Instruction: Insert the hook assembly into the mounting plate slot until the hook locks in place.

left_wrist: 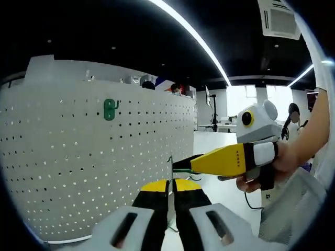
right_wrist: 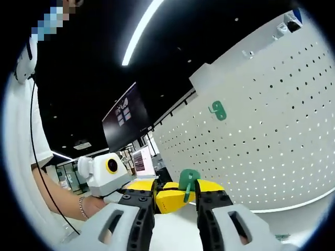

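In front of the white pegboard (right_wrist: pixel 272 141), the two grippers meet around a small green hook (right_wrist: pixel 187 183) that is held away from the board. In the right gripper view the left gripper (right_wrist: pixel 175 197) comes in from the left with its yellow fingers (right_wrist: pixel 172 201) closed on the hook, whose rounded plate stands up just above those fingers and between the right gripper's (right_wrist: pixel 175 209) own black jaws. The right gripper's jaws stand apart on either side, and whether they touch the hook or the yellow fingers cannot be told. In the left gripper view the left gripper (left_wrist: pixel 171 194) shows its jaws pressed nearly together on a thin dark edge that rises between them; this seems to be the hook seen edge-on, but it is too slim to make out clearly. The right gripper (left_wrist: pixel 178 164) reaches in from the right of that view, held by a hand (left_wrist: pixel 272 170), with its tip just beside that edge. A second green hook (left_wrist: pixel 110 109) already sits on the pegboard, toward its upper part and well apart from the grippers. The lower end of the held hook is hidden behind the fingers, and the pegboard's edges are cut off.
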The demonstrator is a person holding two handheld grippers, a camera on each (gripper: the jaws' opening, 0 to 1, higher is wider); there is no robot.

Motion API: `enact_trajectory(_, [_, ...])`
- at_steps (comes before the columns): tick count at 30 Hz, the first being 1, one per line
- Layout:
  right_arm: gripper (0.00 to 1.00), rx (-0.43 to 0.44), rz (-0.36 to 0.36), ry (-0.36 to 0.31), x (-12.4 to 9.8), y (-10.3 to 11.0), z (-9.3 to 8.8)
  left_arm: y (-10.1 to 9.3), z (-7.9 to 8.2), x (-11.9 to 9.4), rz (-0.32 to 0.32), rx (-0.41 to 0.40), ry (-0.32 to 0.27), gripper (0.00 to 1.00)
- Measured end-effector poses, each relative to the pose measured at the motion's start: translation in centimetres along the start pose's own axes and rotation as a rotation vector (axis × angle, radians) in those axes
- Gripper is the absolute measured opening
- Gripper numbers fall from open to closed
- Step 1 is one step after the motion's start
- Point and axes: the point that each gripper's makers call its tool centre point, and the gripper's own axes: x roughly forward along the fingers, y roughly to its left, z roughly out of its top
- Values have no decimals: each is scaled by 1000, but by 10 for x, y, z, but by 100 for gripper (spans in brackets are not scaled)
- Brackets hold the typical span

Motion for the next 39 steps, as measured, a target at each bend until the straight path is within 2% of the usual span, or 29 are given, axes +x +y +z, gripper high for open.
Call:
enact_trajectory(11, [17,4,-23,1,1,-4,-2,0,1,-1,4,0,-6,2])
enact_trajectory(23, [4,-1,-94,-8,0,-14,-2,-1,0,-1,6,-1,-5,2])
enact_trajectory(27, [3,9,-109,-6,1,-16,-3,-1,0,0,12,-1,-4,2])
enact_trajectory(29, [2,-4,-124,18,2,-16,-4,-1,-1,1,12,6,7,2])
enact_trajectory(30, [2,-48,-125,28,2,-16,-4,-1,-2,0,13,5,4,2])
enact_trajectory(35, [2,-10,-138,39,4,-17,-8,0,-4,-1,17,-6,9,2])
enact_trajectory(39, [2,-28,-147,81,4,-19,-12,-1,-7,-1,17,-14,23,2])
